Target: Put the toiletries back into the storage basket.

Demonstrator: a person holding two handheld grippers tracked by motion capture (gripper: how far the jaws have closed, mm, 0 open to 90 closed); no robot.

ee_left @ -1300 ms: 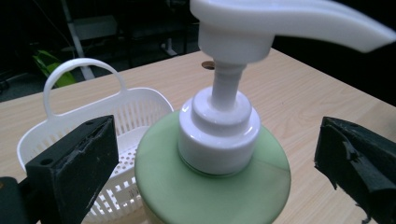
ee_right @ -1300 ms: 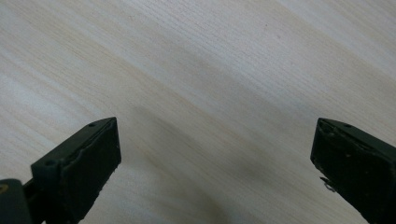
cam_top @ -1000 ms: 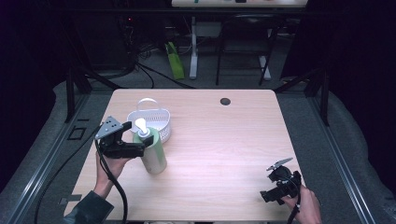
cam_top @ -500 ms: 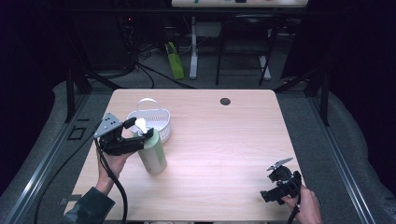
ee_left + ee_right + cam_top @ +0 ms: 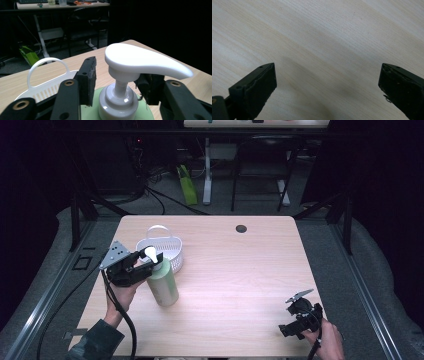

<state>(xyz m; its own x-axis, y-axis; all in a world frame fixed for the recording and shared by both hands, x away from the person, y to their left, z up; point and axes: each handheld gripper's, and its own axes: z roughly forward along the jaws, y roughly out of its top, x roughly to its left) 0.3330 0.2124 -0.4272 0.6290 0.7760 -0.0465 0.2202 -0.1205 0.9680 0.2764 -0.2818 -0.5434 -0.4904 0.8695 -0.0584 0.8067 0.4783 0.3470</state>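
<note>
My left gripper (image 5: 117,95) straddled the neck of the pale green white-pump plastic bottle (image 5: 163,282), contact unclear — high view placed it beside the white slotted basket (image 5: 167,251). Right gripper (image 5: 327,87) stood wide apart over bare table (image 5: 319,37).

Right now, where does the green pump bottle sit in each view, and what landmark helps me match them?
High view: the green pump bottle stands left of centre on the table, its white pump between the jaws of the left hand-held gripper.
Left gripper view: the bottle's white pump rises at centre between the jaws.
Right gripper view: bare tabletop between open jaws.
Shared landmark: the white basket behind the bottle.
</note>
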